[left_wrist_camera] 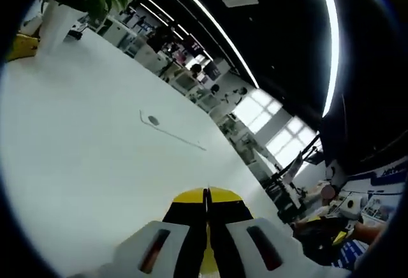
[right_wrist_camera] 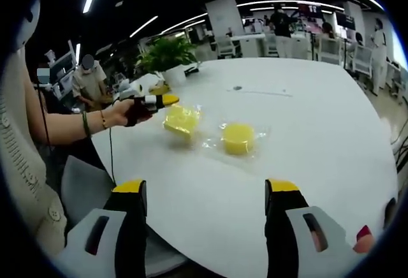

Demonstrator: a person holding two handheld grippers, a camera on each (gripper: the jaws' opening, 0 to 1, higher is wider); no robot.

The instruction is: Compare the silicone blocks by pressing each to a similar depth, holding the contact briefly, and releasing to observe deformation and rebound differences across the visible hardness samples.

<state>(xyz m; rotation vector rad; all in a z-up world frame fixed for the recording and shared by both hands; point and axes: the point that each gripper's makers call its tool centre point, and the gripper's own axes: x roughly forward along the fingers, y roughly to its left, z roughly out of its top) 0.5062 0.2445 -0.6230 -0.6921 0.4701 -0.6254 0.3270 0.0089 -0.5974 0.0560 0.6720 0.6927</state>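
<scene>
Jaws differ between the two tools: the right gripper (right_wrist_camera: 204,195) has its yellow-tipped black jaws spread wide apart with nothing between them, while the left gripper (left_wrist_camera: 206,196) has its jaws pressed together, tips meeting, holding nothing.

Ahead of the right gripper's released jaws, two yellow silicone blocks lie on the white table (right_wrist_camera: 306,131). A square block (right_wrist_camera: 181,120) sits to the left and a round block (right_wrist_camera: 238,138) just to its right, each on or in clear plastic wrap (right_wrist_camera: 210,143), near each other but apart. In the right gripper view the left gripper comes in from the left, its yellow tip hovering just beside the square block's upper left edge; I cannot tell whether it touches. A hand (right_wrist_camera: 121,112) grips that tool, the forearm reaching in roughly level, with bands on the wrist (right_wrist_camera: 92,124) and a pale knitted sleeve (right_wrist_camera: 22,150) nearer the camera.

No writing can be read in either picture.

Beyond the blocks stands a potted plant (right_wrist_camera: 167,58) in a white pot, and farther along the table a small round mark with a thin line (right_wrist_camera: 255,90). The left gripper view looks across bare tabletop at that same mark, with the plant at its upper left, ceiling light strips (left_wrist_camera: 210,26) and windows (left_wrist_camera: 268,122) beyond. A seated person (right_wrist_camera: 89,77) and office desks fill the background of the right gripper view.
</scene>
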